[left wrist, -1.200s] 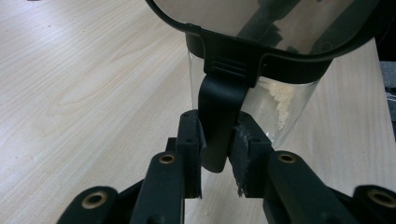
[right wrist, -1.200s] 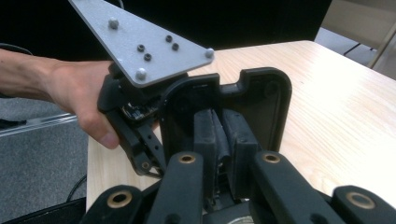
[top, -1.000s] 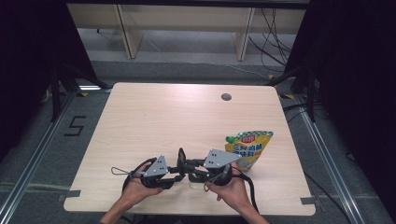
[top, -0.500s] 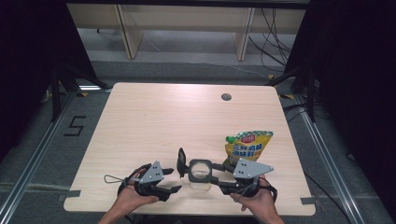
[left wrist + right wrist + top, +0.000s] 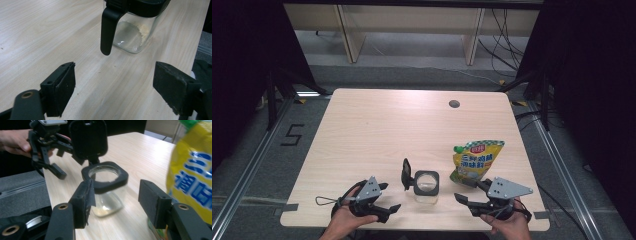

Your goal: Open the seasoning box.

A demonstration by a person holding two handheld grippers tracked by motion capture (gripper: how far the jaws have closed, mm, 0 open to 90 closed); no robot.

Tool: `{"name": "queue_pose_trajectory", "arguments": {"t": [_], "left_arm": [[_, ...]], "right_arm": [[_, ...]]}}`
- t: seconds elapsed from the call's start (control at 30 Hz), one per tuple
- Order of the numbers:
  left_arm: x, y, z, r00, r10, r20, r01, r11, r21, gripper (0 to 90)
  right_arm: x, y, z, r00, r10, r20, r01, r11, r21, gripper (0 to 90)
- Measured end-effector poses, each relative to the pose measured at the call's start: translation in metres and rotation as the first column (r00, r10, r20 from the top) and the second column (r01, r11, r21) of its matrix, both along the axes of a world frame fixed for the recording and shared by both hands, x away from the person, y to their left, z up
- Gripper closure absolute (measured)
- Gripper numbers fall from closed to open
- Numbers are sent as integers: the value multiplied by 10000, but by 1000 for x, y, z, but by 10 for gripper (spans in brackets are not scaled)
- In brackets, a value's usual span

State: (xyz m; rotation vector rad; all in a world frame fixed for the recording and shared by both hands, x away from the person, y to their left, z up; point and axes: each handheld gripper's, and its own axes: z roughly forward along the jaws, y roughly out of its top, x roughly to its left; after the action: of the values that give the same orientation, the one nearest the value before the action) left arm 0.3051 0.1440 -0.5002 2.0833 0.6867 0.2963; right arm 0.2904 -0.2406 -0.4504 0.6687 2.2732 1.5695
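Now that both jaws have just been opening and drawn apart, left gripper (image 5: 388, 197) and right gripper (image 5: 468, 191) stand wide and empty beside the square clear glass jar (image 5: 426, 186), its black flip lid (image 5: 406, 174) up, likely ready for filling from the yellow seasoning pouch (image 5: 476, 160).

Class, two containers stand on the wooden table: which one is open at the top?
The small clear glass jar with the black rim: its black hinged lid is flipped up. The yellow stand-up pouch keeps its green cap on.

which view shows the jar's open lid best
The right gripper view: the jar stands whole, its black lid flipped up behind the open mouth. The left gripper view cuts off the jar at the rim, with a black tab hanging down its side. The high view shows it small, from above, lid upright at the left.
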Motion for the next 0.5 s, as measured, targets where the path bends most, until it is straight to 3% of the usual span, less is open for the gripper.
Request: {"name": "queue_pose_trajectory", "arguments": {"t": [0.03,0.2,0.27,0.33,0.37,0.4,0.43,0.5], "left_arm": [[-1,0,0,10000,97,-14,-97,10000,-8,173],[-5,0,-1,9994,349,-16,-349,9992,190,159],[-6,1,0,9988,481,33,-482,9983,324,159],[-6,3,1,9984,567,-8,-567,9978,331,162],[-7,3,2,9973,730,8,-730,9973,53,164],[-7,3,2,9973,730,8,-730,9973,53,164],[-6,5,3,9975,662,253,-668,9975,238,166],[-9,5,1,9951,986,-9,-986,9951,-107,166]], "right_arm": [[0,-3,0,9999,-21,156,23,10000,-96,437],[-1,-13,-2,9996,-288,35,288,9996,-46,402],[-4,-17,-4,9978,-652,-132,653,9978,116,387],[-3,-21,-5,9973,-735,81,734,9972,155,377],[-4,-28,-6,9962,-868,31,868,9962,-27,362],[-4,-28,-6,9962,-868,31,868,9962,-27,362],[-4,-32,-8,9952,-982,4,982,9952,50,354],[-6,-37,-10,9933,-1155,-58,1155,9933,-31,346]]}}
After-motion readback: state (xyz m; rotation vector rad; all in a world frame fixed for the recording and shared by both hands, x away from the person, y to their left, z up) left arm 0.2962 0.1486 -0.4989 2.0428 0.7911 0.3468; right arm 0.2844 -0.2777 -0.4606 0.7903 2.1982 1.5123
